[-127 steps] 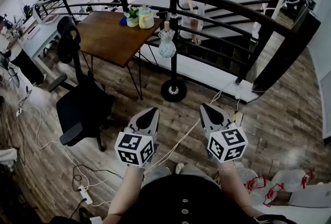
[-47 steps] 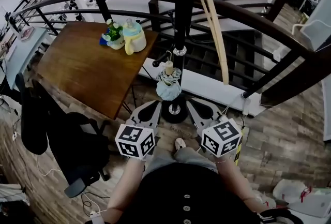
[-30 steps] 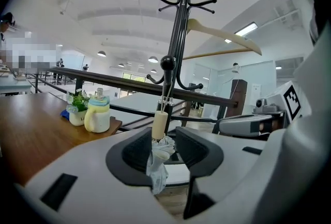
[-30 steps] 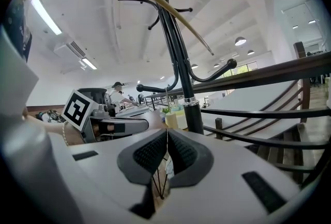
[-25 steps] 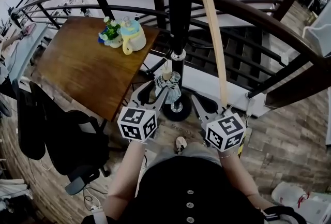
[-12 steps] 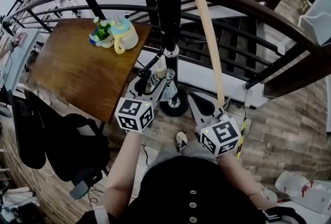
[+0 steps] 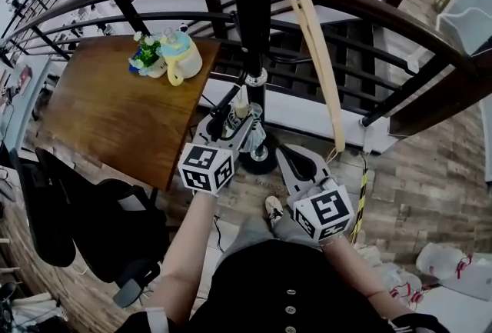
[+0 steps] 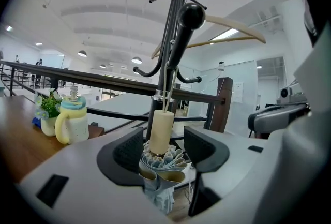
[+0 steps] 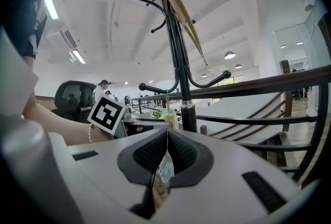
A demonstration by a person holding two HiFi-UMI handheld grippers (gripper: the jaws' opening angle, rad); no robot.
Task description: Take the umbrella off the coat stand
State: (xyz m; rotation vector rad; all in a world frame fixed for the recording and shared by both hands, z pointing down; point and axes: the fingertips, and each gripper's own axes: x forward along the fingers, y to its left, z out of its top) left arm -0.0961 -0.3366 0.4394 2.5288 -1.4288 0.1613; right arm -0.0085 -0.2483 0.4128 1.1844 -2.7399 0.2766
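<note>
The left gripper had moved in, fingers spread wide around the umbrella still hanging from the coat stand, so clamping seemed next; the right gripper kept its fingers pressed together, empty.

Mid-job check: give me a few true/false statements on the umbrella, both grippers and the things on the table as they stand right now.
1. The umbrella hangs from a hook of the coat stand. True.
2. The left gripper has its fingers clamped on the umbrella's handle. False: they stand apart, one on each side of the handle.
3. The right gripper holds the wooden hanger. False: its fingers are together on nothing, and the hanger hangs on the coat stand.
4. A mug stands beside a flower pot on the wooden table. True.
</note>
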